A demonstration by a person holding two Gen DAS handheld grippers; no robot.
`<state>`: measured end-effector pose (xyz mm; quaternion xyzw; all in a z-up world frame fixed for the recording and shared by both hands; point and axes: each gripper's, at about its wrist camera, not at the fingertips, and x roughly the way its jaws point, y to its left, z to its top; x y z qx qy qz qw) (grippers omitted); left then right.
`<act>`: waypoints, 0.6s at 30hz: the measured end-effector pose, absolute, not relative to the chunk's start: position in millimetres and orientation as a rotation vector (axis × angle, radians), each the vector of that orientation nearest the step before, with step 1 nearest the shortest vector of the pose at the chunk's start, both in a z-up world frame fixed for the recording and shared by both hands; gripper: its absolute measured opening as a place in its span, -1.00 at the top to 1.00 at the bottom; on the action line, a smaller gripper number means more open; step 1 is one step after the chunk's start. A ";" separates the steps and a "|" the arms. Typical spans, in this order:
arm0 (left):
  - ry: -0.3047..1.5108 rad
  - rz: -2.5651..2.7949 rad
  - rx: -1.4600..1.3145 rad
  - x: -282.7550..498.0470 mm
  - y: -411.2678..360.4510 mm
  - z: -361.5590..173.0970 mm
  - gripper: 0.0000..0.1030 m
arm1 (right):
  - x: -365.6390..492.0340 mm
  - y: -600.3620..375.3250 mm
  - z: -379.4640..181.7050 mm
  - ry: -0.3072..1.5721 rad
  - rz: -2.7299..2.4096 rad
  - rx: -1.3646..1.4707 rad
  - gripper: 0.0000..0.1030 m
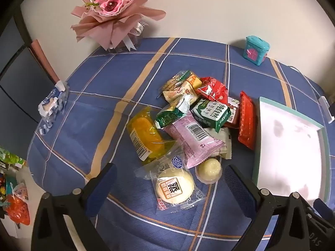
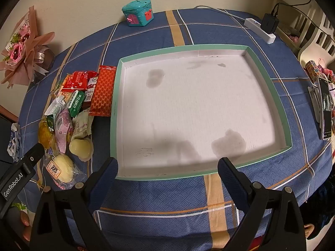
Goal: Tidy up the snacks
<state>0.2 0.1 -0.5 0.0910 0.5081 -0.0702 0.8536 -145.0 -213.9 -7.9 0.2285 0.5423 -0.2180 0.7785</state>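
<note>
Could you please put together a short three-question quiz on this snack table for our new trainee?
1. True or false: the white tray already holds several snacks.
2. Which snack lies nearest the left gripper? A) round bun in clear wrap B) red patterned packet C) green and white carton
3. Fill in: the snack pile lies to the ___ of the tray in the right wrist view.

Key
1. False; it is empty.
2. A
3. left

The right gripper is open above the tray's near edge.
</note>
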 end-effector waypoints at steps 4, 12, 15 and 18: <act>1.073 -0.149 0.193 1.9 -2.5 1.5 -1.00 | -145.0 -213.7 -8.1 1.173 -0.472 0.493 -0.87; 1.079 -0.157 0.180 0.4 -0.2 -1.4 -1.00 | -144.8 -213.5 -8.6 1.174 -0.472 0.493 -0.87; 1.088 -0.160 0.174 0.8 -0.1 -2.5 -1.00 | -144.8 -213.4 -8.8 1.174 -0.472 0.493 -0.87; 1.098 -0.157 0.162 1.6 1.4 -3.6 -1.00 | -144.8 -213.3 -8.9 1.174 -0.472 0.493 -0.87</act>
